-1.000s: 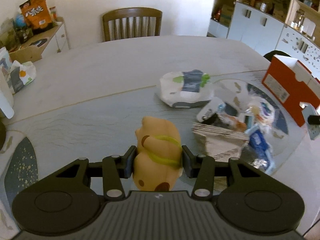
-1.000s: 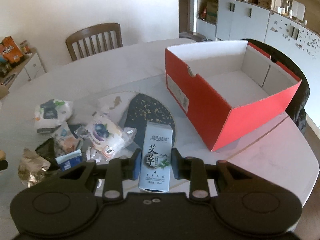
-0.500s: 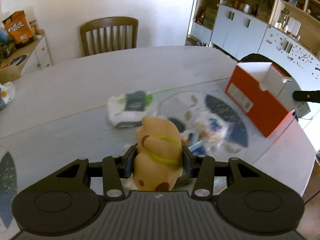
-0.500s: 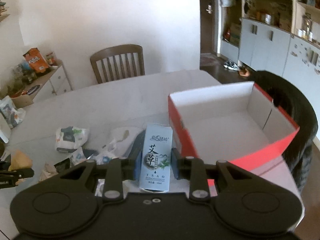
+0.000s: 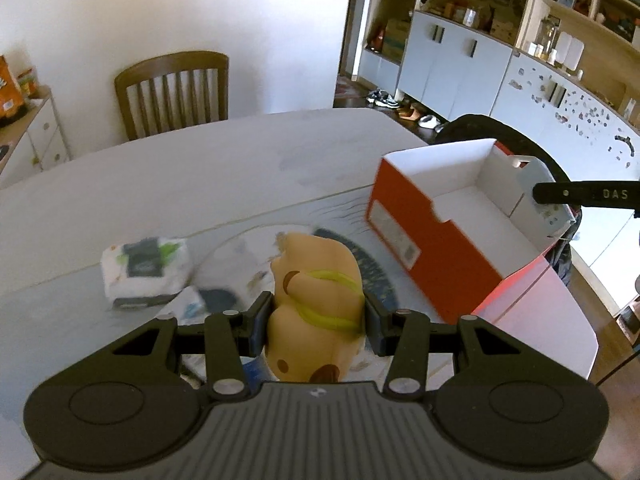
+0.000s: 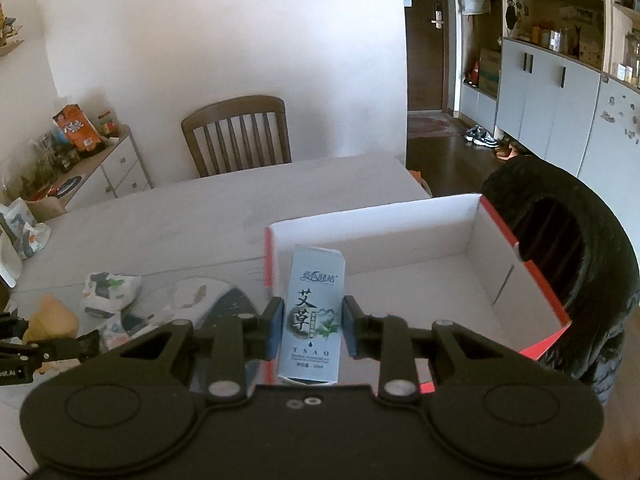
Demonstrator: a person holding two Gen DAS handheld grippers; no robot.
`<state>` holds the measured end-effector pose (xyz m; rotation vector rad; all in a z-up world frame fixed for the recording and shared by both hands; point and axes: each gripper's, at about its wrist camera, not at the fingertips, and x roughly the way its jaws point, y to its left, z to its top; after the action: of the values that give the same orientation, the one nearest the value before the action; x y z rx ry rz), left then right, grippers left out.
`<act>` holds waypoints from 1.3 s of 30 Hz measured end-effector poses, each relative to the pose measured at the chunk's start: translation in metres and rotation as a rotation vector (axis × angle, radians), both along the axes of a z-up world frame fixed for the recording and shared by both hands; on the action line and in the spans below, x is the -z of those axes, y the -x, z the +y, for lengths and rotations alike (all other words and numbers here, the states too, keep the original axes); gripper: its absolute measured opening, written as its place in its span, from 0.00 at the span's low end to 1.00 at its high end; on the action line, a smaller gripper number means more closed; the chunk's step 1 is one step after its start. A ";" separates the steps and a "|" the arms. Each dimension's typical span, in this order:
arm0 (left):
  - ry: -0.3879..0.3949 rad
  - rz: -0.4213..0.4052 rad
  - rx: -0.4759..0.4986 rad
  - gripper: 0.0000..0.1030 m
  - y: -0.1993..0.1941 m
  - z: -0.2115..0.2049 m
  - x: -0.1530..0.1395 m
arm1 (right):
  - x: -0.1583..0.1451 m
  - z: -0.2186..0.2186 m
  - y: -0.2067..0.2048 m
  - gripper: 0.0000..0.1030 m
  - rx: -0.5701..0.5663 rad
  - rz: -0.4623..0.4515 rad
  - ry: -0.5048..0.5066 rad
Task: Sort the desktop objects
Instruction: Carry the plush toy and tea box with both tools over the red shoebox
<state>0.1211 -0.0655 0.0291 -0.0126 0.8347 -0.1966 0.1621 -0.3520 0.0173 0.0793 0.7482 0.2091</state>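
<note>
My left gripper is shut on a tan plush toy with a yellow-green band, held above the table left of the red box. My right gripper is shut on a light blue carton with Chinese lettering, held over the left edge of the open red box, whose white inside is empty. The toy and left gripper also show at the left edge of the right wrist view. The right gripper's finger shows over the box in the left wrist view.
A white tissue pack and several small packets lie on the table on a dark speckled mat. A wooden chair stands at the far side. A black chair sits behind the box. Cabinets line the right wall.
Both grippers rose and swung right toward the red box with their loads. The carton now sits over the box's left edge; the toy is nearer the box.
</note>
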 end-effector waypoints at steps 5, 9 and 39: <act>0.014 -0.005 -0.012 0.44 -0.011 -0.029 -0.003 | 0.005 -0.027 -0.008 0.29 0.000 0.009 -0.009; 0.010 -0.010 -0.011 0.44 -0.018 -0.048 -0.004 | 0.009 -0.046 -0.016 0.29 0.000 0.016 -0.011; -0.101 0.009 0.294 0.45 -0.111 -0.208 0.015 | 0.043 -0.088 -0.063 0.29 -0.059 0.073 0.076</act>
<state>0.2319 -0.2731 0.0140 0.2055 0.8527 -0.4312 0.2246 -0.4397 -0.0260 -0.0076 0.8311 0.2349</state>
